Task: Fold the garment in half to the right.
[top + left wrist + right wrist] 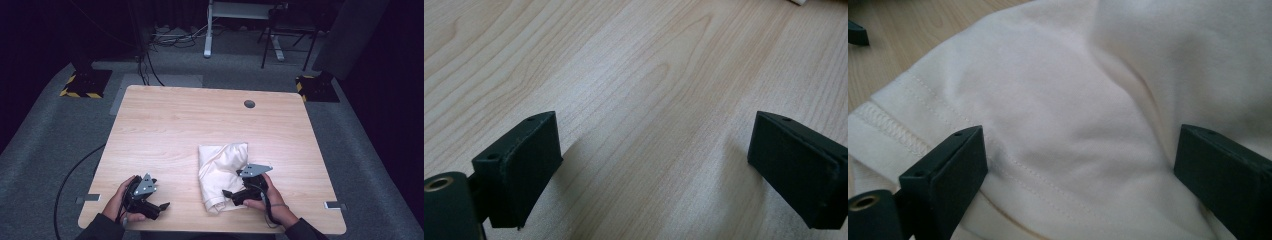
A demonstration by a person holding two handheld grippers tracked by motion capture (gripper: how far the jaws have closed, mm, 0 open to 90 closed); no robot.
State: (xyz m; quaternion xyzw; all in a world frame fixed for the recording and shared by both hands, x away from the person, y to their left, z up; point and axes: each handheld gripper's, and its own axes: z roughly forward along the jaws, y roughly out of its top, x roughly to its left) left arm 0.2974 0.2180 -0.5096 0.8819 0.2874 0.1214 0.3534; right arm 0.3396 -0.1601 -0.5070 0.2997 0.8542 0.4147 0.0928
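A folded white garment (pixel 220 172) lies on the pale wooden worktop (pixel 175 130), a little toward four o'clock from the worktop's middle and reaching down close to the edge nearest the person. It is bunched into a rough rectangle, with soft creases across the top and a rolled fold at its near end.

The right tool (pixel 231 194) sits at the garment's five o'clock corner, held in the person's right hand (pixel 267 197), its black body lying over the cloth and its tips pointing toward nine o'clock. In the right gripper view its jaws stand wide apart over the fabric (pixel 1073 100) — the white cloth spreads between them and beneath them, with a stitched hem (pixel 893 127) running past the left jaw, but neither pad presses on it. The tool is open and grips nothing.

The left tool (pixel 159 206) rests at about seven o'clock on the worktop, well apart from the garment, in the person's left hand (pixel 120 200). The left gripper view shows its two jaws spread wide over bare wood grain (pixel 649 100) — open, with nothing between them. A grey three-cornered plate tops each tool, and a dark cable trails off the worktop's left side to the grey floor (pixel 45 150).
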